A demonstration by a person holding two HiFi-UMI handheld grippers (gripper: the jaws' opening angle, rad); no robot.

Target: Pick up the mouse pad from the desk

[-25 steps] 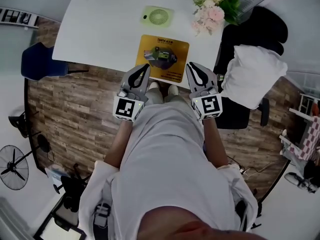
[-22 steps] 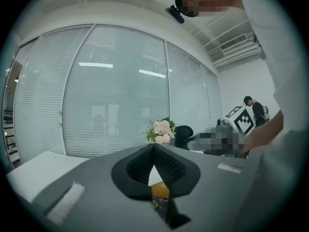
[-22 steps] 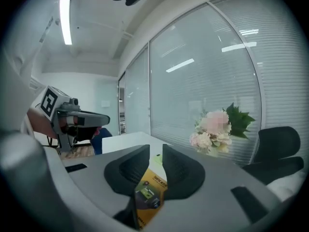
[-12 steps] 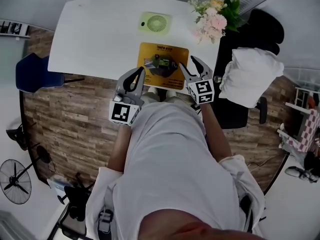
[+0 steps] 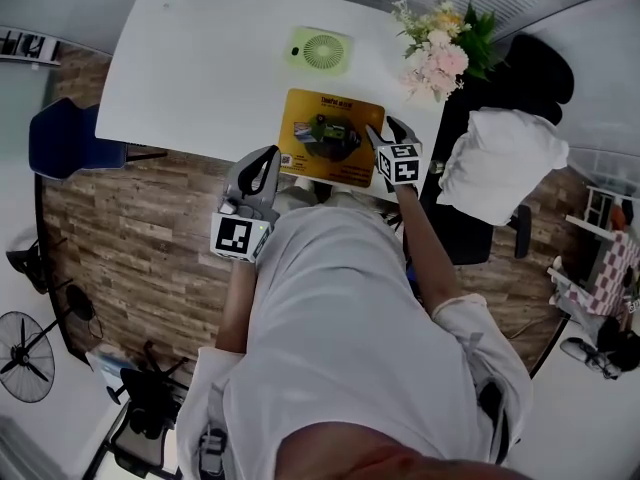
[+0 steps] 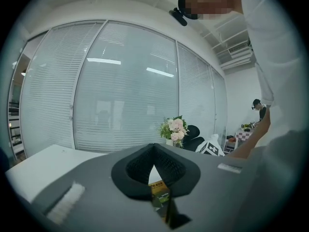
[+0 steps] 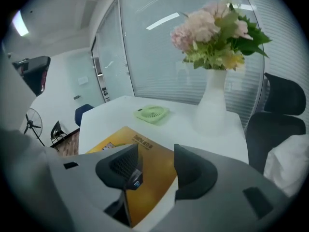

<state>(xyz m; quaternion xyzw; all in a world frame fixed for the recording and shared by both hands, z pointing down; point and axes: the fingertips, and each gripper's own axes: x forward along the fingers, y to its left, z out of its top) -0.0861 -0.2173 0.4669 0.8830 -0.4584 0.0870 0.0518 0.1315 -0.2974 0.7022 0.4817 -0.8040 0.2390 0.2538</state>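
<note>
The yellow mouse pad (image 5: 333, 136) lies flat on the white tabletop (image 5: 200, 68), near its front edge. The right gripper (image 5: 384, 126) is at the pad's near right corner. Its jaws have just been opening and stand wide, not pinching the pad. The left gripper (image 5: 266, 156), jaws together, is off to the pad's left.

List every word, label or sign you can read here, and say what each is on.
None can be read.
Mouse pad: dark print along its far edge and smaller print near its front edge, too blurred.
Left gripper and right gripper, whose jaws have just been opening with nothing gripped: cubes bear black-and-white square markers, no words.
Green fan: no print shows.
</note>
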